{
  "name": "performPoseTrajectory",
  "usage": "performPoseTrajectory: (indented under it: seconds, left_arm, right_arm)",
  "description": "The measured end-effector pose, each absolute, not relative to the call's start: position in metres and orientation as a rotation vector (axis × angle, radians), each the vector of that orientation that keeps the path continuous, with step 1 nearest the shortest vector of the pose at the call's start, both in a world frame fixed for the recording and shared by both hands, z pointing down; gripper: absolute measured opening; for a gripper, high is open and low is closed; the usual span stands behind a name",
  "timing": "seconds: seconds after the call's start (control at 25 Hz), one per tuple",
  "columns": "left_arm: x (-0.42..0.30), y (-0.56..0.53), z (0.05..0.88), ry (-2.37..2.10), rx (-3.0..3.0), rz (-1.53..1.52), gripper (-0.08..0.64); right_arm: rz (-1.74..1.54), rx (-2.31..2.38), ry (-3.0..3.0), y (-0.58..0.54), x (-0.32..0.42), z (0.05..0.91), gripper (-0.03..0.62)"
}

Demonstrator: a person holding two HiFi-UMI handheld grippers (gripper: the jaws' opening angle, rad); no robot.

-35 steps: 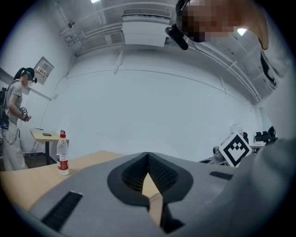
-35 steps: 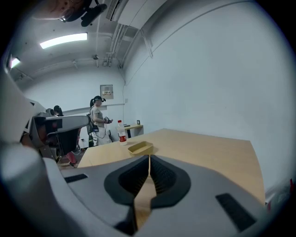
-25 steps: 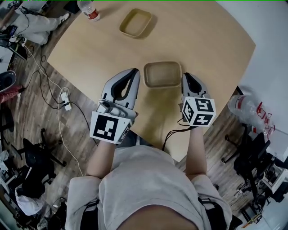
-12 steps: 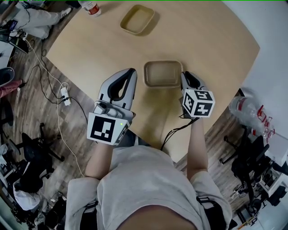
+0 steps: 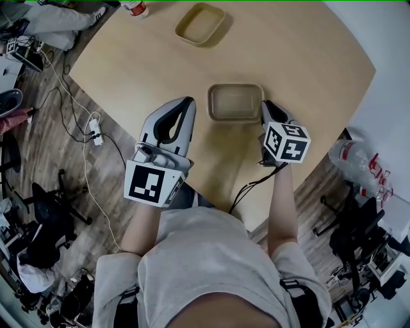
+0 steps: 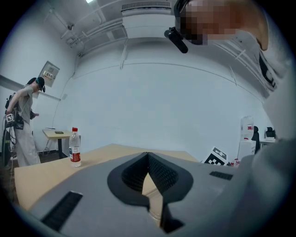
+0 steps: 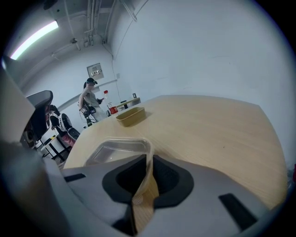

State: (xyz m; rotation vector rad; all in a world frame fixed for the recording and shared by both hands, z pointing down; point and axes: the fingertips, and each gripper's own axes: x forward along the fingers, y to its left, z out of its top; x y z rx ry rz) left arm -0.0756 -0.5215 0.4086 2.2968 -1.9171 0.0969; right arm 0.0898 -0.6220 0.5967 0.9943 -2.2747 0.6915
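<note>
The right gripper (image 7: 147, 159) has its jaws closed on the near right rim of the lidded tray (image 7: 118, 150). A thin strip of clear rim runs down between the pads. How far it reaches in is hard to tell, because the gripper's grey body covers the tray's near edge. In the head view the right gripper (image 5: 264, 104) touches the lidded tray (image 5: 235, 102) at its right side. Its marker cube (image 5: 286, 141) hides most of the gripper body behind the tips.

Through the clear lid nothing can be made out inside the tray. It sits on the table (image 5: 301, 57), close to the edge nearest the person.

The left gripper (image 5: 187, 101) lies just left of the lidded tray, apart from it. In its own view the left gripper (image 6: 148, 155) has its jaws pressed together with nothing between them, and the tray is out of sight below the gripper body.

Beyond the lidded tray, well apart, stands an open tray (image 5: 200, 24). Farther left of that is a bottle (image 5: 134, 8), cut off by the top edge of the head view but whole in the left gripper view (image 6: 75, 148). A person (image 6: 25, 125) stands far past the bottle, partly cut by the lens edge.
</note>
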Motion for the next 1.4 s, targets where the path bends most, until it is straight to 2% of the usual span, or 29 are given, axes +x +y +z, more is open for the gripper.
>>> performPoseTrajectory:
  seconds: [0.48,1.4]
  left_arm:
    - [-0.076,-0.502,0.400,-1.974,2.287,0.122,0.015]
    - [-0.099,-0.451,0.352,-1.830,2.520,-0.022,0.015]
  right_arm:
    - [0.745,1.069,-2.303,-0.622,0.091,0.592,0.021]
    - [0.612,1.465,-2.329,-0.549,0.102,0.492,0.021]
